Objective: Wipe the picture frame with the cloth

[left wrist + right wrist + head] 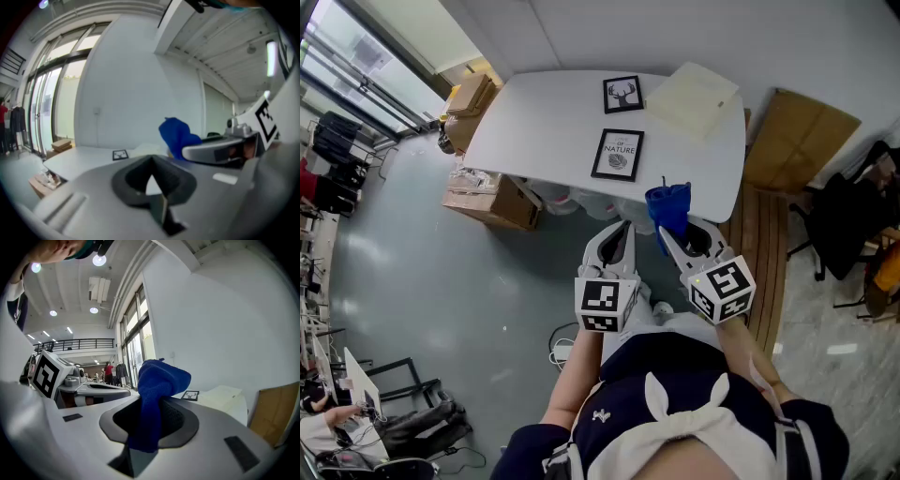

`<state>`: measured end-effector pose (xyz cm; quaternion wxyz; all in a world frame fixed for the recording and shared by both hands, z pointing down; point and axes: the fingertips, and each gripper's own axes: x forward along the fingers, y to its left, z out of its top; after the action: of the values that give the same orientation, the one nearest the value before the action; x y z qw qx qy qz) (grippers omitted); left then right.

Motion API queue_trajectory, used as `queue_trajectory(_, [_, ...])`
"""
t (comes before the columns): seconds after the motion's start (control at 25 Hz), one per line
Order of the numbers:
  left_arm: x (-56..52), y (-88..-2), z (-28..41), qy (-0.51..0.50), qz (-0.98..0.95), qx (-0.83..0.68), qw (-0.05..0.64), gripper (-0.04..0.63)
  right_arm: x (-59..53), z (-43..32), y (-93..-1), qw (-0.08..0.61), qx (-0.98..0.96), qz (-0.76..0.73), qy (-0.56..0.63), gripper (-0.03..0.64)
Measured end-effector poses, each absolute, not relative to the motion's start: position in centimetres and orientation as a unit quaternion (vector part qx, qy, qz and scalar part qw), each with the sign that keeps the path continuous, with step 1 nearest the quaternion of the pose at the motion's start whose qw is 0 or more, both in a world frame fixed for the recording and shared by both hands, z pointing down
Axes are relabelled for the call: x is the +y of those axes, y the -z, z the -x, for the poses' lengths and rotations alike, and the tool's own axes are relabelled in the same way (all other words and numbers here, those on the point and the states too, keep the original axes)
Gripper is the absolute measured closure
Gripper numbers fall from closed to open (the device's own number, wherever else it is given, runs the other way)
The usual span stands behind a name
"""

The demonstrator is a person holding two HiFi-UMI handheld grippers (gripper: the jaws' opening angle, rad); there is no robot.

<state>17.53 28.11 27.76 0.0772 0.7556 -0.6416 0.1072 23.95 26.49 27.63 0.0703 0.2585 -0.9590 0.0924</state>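
Big white table [534,127] fills the top of the head view, and both grippers hang in the air short of its near edge, well apart from everything on it. Off to the right, a flat cardboard sheet [799,139] leans by the wall. Cardboard boxes [490,202] sit on the floor under the table's left side. On the table's far right corner lies a cream-coloured pad [694,97].

Now the picture frame [618,155]: black border, the word NATURE on its print, lying flat near the middle of the table towards the near edge. Just behind it lies a second frame [622,95], smaller, showing a deer's head. The two do not touch.

The cloth [667,204] is bright blue and bunched. It is not on the table but up in the right tongs [150,404], which are clamped on its lower part while the rest bulges out above the tips. The left tongs [151,165] are closed tip to tip with nothing between them, side by side with the right ones.
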Motion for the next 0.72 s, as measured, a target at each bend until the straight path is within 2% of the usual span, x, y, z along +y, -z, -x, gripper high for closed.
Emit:
queue_trajectory(0.44, [26.3,-28.5,-16.5,-0.105,-0.757,-0.639,0.087,0.591,24.9,-23.6,-28.0,0.067,-0.958,-0.260,-0.101,0.523])
queue_trajectory(0.72, [23.1,-29.3,-13.3,-0.102,-0.760,-0.634,0.098,0.591,21.8,-20.6,-28.3,0.079,-0.957,-0.262,-0.097,0.523])
